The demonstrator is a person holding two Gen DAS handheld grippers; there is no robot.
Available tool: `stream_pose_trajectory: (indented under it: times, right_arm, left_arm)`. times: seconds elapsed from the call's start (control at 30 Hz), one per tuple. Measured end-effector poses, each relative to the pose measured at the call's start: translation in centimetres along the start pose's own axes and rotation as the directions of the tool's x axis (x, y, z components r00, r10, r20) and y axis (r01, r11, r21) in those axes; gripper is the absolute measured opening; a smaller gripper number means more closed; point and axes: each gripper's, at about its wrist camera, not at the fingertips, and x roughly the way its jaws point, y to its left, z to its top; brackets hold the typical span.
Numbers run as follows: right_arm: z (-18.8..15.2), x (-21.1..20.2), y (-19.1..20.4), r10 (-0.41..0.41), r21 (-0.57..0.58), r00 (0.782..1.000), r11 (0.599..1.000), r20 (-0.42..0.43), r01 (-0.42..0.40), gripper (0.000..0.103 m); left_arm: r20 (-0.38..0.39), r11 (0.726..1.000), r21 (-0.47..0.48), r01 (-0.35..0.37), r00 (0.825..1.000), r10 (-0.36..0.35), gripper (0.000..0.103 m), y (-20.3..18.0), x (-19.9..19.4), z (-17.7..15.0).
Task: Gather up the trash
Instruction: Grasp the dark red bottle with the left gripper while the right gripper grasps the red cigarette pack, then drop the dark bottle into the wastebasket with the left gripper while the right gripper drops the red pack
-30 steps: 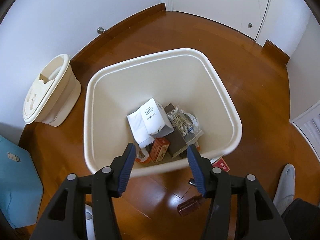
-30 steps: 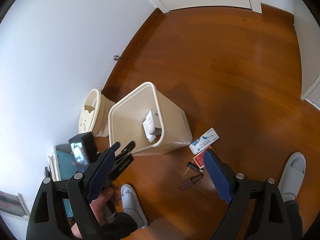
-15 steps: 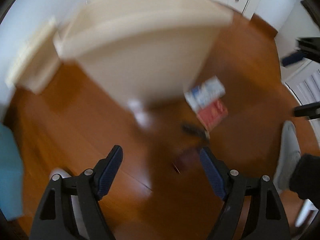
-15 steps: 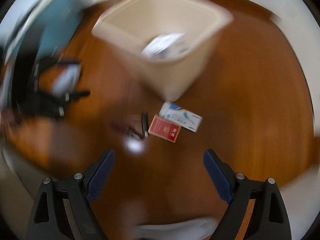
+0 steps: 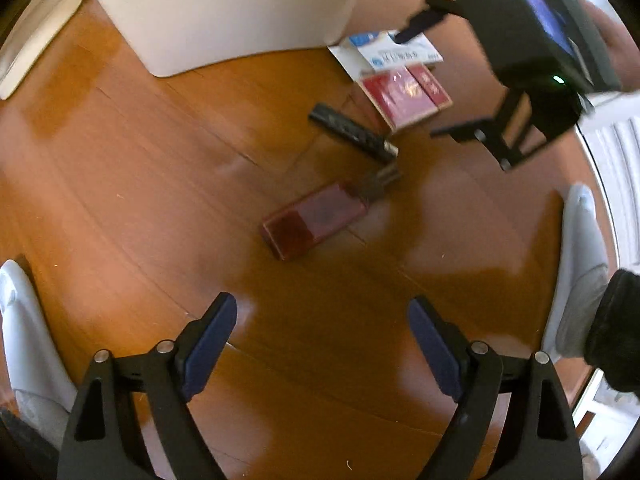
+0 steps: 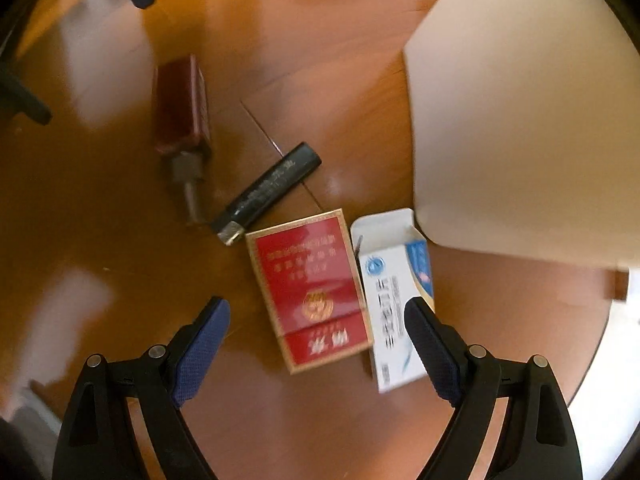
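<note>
Now, line by line:

Floor: polished wood floor [image 5: 120, 184] with bright glare patches; all the loose trash lies on it.
Bin: cream trash bin [image 5: 224, 12] stands on the floor, seen from its outer wall in both views; its inside is not visible.
Left claw: the left claw [image 5: 322, 340] points down at the floor, its jaws opening and already wide, with nothing between the blue pads [image 5: 208, 344] (only bare boards show in the gap).
Right claw: the right claw [image 6: 316, 344] also points down, jaws spread wide and gripping nothing; the red cigarette pack [image 6: 312, 288] lies on the floor in the gap between its fingers, not touched by them.
White box: a white and blue carton [image 6: 394, 300] lies just beside the red pack, edge to edge, with its open flap toward the bin; the right-hand finger overlaps it in the picture, though contact cannot be told.
Lighter: a black lighter [image 6: 268, 192] lies tilted, its metal end near the red pack's corner.
Bottle: a dark red flat bottle [image 5: 316, 220] lies on its side ahead of the left claw, its neck pointing toward the lighter's metal end.
Person: pale slippers [image 5: 580, 264] at the edges of the left view, with a dark trouser cuff [image 5: 616, 340] above one.
</note>
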Motion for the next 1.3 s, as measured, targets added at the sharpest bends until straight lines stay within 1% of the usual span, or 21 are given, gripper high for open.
stream_pose_trajectory:
  times: [0.2,0.27,0.37,0.43,0.47,0.53,0.6,0.63,0.67,0.7,0.8,0.93,0.97,1.0,1.03,1.07,1.1,1.13,1.2,1.23,1.3]
  right_arm:
    - [0.1,1.6,1.7,0.014,-0.105,1.0,0.994,0.024,-0.012,0.082]
    - [0.0,1.6,1.9,0.044,-0.077,0.999,0.996,0.03,-0.042,0.081]
    - [-0.2,1.9,0.9,0.102,-0.011,0.995,0.995,0.02,-0.102,0.081]
    - [-0.4,1.7,0.7,0.085,-0.02,0.996,0.996,0.034,-0.084,0.081]
    - [-0.6,1.7,0.8,0.114,-0.021,0.993,0.993,0.039,-0.113,0.081]
    - [-1.3,2.2,0.5,0.196,0.039,0.979,0.979,0.054,-0.198,0.082]
    - [-2.6,2.1,0.1,0.197,0.113,0.974,0.971,0.111,-0.209,0.074]
    - [-3.3,1.7,-1.2,0.233,0.209,0.96,0.942,0.157,-0.263,0.064]
    - [-4.1,1.2,-2.0,0.25,0.277,0.945,0.912,0.211,-0.303,0.064]
    - [-5.1,0.5,-2.4,0.241,0.323,0.934,0.89,0.265,-0.321,0.064]
    - [-8.4,-1.2,-2.4,0.21,0.425,0.914,0.833,0.347,-0.353,0.064]
    - [-12.6,-2.4,-1.8,0.161,0.527,0.906,0.768,0.391,-0.364,0.064]
    - [-13.5,-2.5,-1.8,0.151,0.55,0.903,0.749,0.402,-0.37,0.064]
    - [-14.4,-2.5,-1.7,0.143,0.566,0.9,0.734,0.411,-0.376,0.064]
    - [-15.2,-2.7,-1.7,0.13,0.589,0.896,0.711,0.425,-0.383,0.064]
    - [-16.0,-2.9,-1.7,0.116,0.609,0.892,0.692,0.437,-0.388,0.064]
    - [-16.6,-3.2,-1.3,0.105,0.622,0.888,0.677,0.448,-0.393,0.064]
    - [-17.1,-3.5,-0.8,0.092,0.637,0.884,0.66,0.458,-0.399,0.064]
    - [-18.3,-3.9,-1.0,0.067,0.668,0.876,0.62,0.478,-0.412,0.064]
    - [-17.5,-3.9,-1.0,0.058,0.677,0.874,0.609,0.482,-0.414,0.064]
    - [-18.6,-4.5,-1.3,0.022,0.707,0.867,0.568,0.498,-0.421,0.064]
  left_arm:
    - [0.006,0.993,0.096,-0.066,0.998,0.066,0.088,-0.9,0.7,0.4]
    - [0.014,0.984,0.151,-0.09,0.996,0.089,0.088,-1.3,0.6,1.0]
    - [0.01,0.954,0.272,-0.123,0.992,0.125,0.088,-2.1,0.7,1.8]
    - [0.001,0.928,0.349,-0.133,0.99,0.142,0.088,-2.7,0.9,2.4]
    - [-0.011,0.919,0.374,-0.126,0.99,0.141,0.088,-2.8,1.1,2.6]
    - [-0.035,0.888,0.44,-0.132,0.986,0.164,0.088,-3.4,2.0,3.3]
    - [-0.063,0.835,0.535,-0.126,0.98,0.188,0.088,-4.4,3.2,3.8]
    - [-0.07,0.805,0.578,-0.131,0.975,0.209,0.088,-4.9,3.8,3.9]
    - [-0.076,0.777,0.615,-0.134,0.971,0.227,0.088,-5.4,4.2,3.9]
    - [-0.086,0.753,0.645,-0.127,0.968,0.236,0.088,-6.0,4.6,4.1]
    - [-0.092,0.687,0.716,-0.121,0.96,0.266,0.088,-7.7,5.5,4.3]
    - [-0.106,0.635,0.763,-0.124,0.944,0.312,0.088,-8.7,7.2,4.2]
    - [-0.123,0.639,0.761,-0.112,0.942,0.311,0.086,-8.7,7.5,4.4]
    - [-0.144,0.65,0.754,-0.09,0.943,0.299,0.075,-9.2,8.0,4.9]
    - [-0.171,0.664,0.745,-0.067,0.943,0.287,0.058,-9.3,8.2,5.1]
    - [-0.18,0.674,0.736,-0.065,0.941,0.288,0.056,-9.3,8.3,5.2]
    - [-0.19,0.687,0.725,-0.049,0.944,0.268,0.048,-9.6,7.9,5.2]
    - [-0.203,0.701,0.712,-0.04,0.944,0.261,0.031,-9.5,7.8,5.6]
    - [-0.23,0.726,0.688,-0.02,0.942,0.244,0.031,-9.7,7.5,6.0]
    - [-0.231,0.728,0.686,-0.019,0.942,0.243,0.031,-10.0,7.2,6.0]
    - [-0.243,0.736,0.677,-0.009,0.941,0.235,0.03,-10.5,6.5,6.5]
